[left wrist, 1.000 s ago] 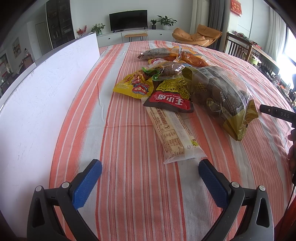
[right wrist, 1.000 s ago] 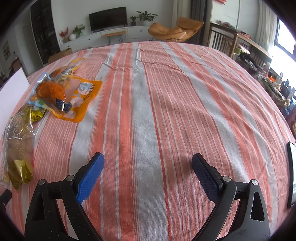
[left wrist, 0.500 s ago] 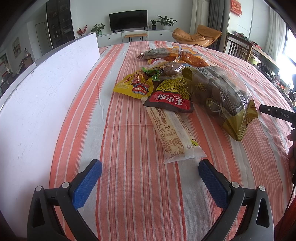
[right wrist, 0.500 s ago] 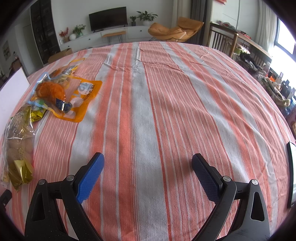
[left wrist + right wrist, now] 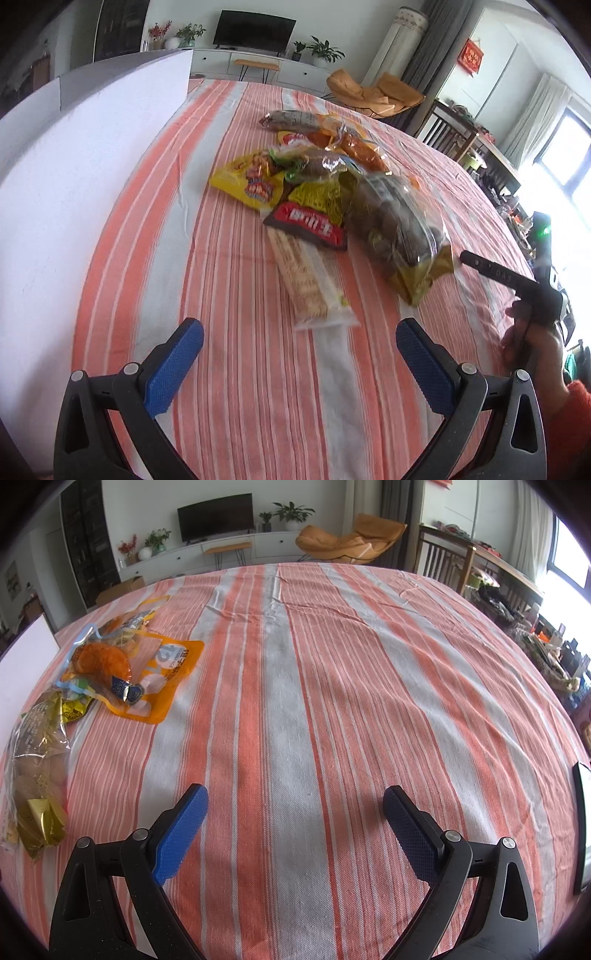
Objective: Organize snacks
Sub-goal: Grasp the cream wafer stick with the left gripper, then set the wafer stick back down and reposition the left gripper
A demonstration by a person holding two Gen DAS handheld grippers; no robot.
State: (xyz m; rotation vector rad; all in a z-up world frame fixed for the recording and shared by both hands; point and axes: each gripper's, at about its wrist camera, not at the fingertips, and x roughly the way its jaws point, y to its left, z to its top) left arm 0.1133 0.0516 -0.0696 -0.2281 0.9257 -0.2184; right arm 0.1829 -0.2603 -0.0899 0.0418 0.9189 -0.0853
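**Snack heap on striped cloth, both grippers empty**

The left gripper [image 5: 300,334] and right gripper [image 5: 294,805] hang spread wide, holding nothing. Just ahead of the left gripper lies a long cracker pack [image 5: 306,280], partly under a red packet [image 5: 308,225] printed with white Chinese characters. The orange pouch [image 5: 155,679] reads "12". Bare orange-striped tablecloth [image 5: 332,686] stretches right; a white board [image 5: 74,177] borders the left.

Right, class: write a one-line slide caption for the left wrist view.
Open left gripper above a striped tablecloth, facing a snack pile beside a white board.
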